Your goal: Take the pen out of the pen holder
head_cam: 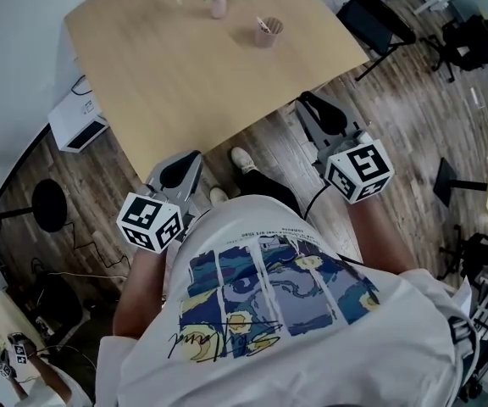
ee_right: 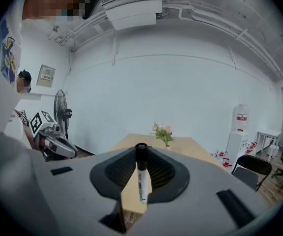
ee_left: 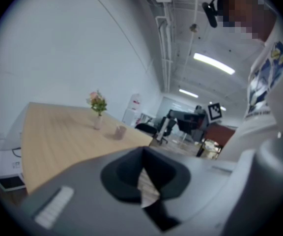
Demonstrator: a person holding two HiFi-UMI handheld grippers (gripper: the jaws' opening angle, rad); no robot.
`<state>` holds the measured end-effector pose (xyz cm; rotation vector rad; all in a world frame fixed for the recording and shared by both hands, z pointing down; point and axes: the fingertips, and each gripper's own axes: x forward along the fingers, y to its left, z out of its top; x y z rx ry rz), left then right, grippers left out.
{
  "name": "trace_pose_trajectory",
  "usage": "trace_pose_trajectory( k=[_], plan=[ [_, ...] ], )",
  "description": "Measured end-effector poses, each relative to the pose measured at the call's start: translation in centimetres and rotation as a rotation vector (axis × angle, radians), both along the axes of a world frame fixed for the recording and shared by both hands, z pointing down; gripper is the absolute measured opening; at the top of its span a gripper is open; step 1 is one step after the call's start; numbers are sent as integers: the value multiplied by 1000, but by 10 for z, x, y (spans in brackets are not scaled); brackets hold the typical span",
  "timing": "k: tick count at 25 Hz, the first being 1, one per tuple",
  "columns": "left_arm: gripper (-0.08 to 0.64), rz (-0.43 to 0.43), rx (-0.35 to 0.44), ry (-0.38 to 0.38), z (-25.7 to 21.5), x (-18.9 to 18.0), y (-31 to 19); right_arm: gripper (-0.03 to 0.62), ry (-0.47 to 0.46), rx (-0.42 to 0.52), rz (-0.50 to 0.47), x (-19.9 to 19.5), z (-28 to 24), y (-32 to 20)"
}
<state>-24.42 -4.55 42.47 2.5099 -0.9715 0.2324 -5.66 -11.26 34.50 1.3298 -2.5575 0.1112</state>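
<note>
At the far side of the wooden table (head_cam: 168, 66) stands the brown pen holder (head_cam: 268, 30), with a small vase of flowers (head_cam: 218, 2) to its left. My right gripper (ee_right: 141, 154) is shut on a white marker pen with a black cap (ee_right: 141, 178), which stands upright between the jaws. In the head view that gripper (head_cam: 313, 103) hangs off the table's near right edge, well clear of the holder. The left gripper (head_cam: 176, 175) is at the near edge, shut and empty. The left gripper view also shows the pen holder (ee_left: 119, 131) far off.
A black chair (head_cam: 379, 19) stands beyond the table's right corner. A white box (head_cam: 76, 124) and a round fan base (head_cam: 49, 203) are on the wood floor at left. A second person (head_cam: 15, 354) is at the lower left. A water dispenser (ee_right: 240, 119) stands against the wall.
</note>
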Motion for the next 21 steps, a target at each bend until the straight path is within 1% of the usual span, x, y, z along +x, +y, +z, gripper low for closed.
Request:
trace_pose_trajectory(
  k=[12, 21],
  plan=[
    [9, 10, -7, 11, 5, 2, -1, 63, 12, -7, 9, 0, 2, 1],
    [8, -10, -32, 4, 18, 0, -12, 63, 10, -10, -2, 1, 6, -14]
  ],
)
